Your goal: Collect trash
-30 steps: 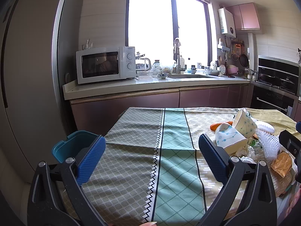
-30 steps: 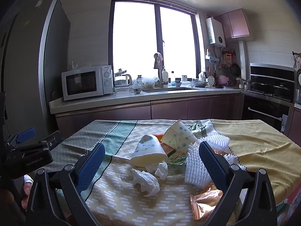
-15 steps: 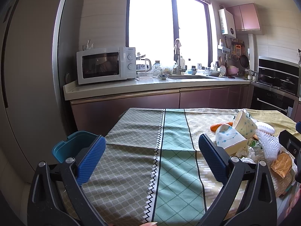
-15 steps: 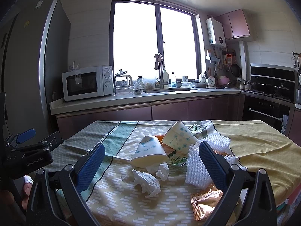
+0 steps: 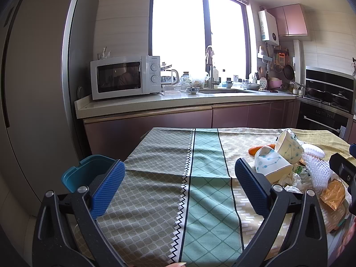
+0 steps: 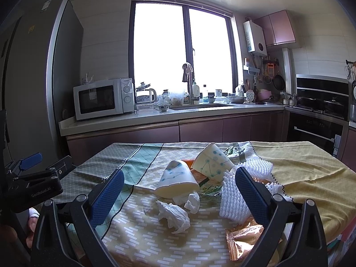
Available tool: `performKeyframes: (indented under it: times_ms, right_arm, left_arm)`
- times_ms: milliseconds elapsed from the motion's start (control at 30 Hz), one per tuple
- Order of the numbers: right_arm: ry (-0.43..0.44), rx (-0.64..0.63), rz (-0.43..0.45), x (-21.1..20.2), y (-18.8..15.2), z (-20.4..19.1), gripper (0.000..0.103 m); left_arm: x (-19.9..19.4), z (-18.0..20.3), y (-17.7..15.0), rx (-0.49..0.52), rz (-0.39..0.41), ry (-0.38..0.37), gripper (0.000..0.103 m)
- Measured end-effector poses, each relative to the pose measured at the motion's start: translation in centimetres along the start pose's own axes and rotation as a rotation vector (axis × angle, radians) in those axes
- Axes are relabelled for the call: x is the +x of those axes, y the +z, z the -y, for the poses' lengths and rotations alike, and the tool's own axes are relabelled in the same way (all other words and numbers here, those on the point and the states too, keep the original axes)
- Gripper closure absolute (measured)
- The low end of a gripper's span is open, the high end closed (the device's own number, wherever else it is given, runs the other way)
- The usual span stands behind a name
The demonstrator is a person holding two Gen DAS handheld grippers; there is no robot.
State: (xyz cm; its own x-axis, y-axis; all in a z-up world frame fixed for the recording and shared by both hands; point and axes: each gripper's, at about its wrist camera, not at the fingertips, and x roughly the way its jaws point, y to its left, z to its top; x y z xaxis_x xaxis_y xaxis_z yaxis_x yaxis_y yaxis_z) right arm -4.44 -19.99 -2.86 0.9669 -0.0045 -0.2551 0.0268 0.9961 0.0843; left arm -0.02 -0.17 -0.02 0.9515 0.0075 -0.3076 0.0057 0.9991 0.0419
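A heap of trash lies on the patterned tablecloth (image 6: 142, 242): two tipped paper cups (image 6: 176, 179) (image 6: 212, 165), crumpled tissues (image 6: 173, 215), white foam netting (image 6: 233, 202) and a golden wrapper (image 6: 243, 240). My right gripper (image 6: 178, 197) is open and empty, hovering just before the heap. My left gripper (image 5: 180, 189) is open and empty over the grey and green cloth, with the cups (image 5: 270, 163) to its right. A teal bin (image 5: 89, 172) stands beside the table's left edge.
A tall fridge (image 5: 33, 89) fills the left. A counter with a microwave (image 5: 124, 76) and a sink (image 6: 200, 106) runs behind the table. An oven (image 6: 318, 120) stands at the right. The left gripper's body (image 6: 31, 182) shows at the right view's left edge.
Both grippers have drifted very slightly; the right one has moved a little towards the heap. Nothing was grasped or let go.
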Motion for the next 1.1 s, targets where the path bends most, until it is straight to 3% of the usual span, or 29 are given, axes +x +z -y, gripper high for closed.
performKeyframes:
  times_ms: [633,767,933,967,1100]
  right_arm:
    - [0.007,0.013,-0.008,0.4,0.1,0.6,0.006]
    - [-0.017,0.03,-0.034,0.9,0.0,2.3,0.006]
    - [-0.068,0.082,-0.084,1.6,-0.4,5.8,0.006]
    - [-0.069,0.094,-0.095,1.7,-0.6,6.6,0.006]
    - [-0.087,0.148,-0.159,2.5,-1.5,9.7,0.006]
  left_arm:
    - [0.3,0.3,0.1,0.006,-0.011,-0.028,0.006]
    - [1.1,1.0,0.1,0.003,-0.023,-0.092,0.006]
    - [3.1,3.4,-0.2,0.069,-0.057,-0.176,0.006]
    - [3.4,4.2,-0.2,0.089,-0.033,-0.188,0.006]
    - [5.2,6.9,-0.5,0.131,-0.104,-0.29,0.006]
